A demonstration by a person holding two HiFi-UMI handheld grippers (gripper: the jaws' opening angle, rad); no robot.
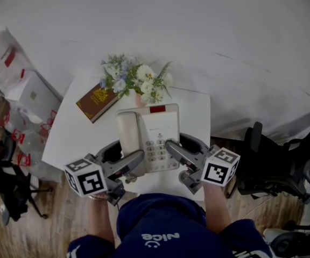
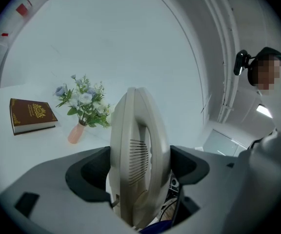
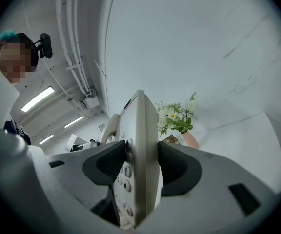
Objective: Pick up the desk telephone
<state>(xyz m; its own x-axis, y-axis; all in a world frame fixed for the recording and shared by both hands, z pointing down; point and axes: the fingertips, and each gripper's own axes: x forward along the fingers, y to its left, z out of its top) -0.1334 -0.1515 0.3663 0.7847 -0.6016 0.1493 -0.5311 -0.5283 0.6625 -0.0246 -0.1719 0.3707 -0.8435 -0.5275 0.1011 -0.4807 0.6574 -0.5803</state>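
Observation:
A cream desk telephone, with its handset on the left and a keypad, hangs above the small white table, gripped from both sides. My left gripper is shut on its handset side; in the left gripper view the phone stands on edge between the dark pads. My right gripper is shut on the keypad side, and the right gripper view has the phone's edge clamped between the pads with the number keys showing.
A vase of white and blue flowers and a brown book lie at the table's back. A black office chair stands to the right, plastic-wrapped things to the left. A wood floor surrounds the table.

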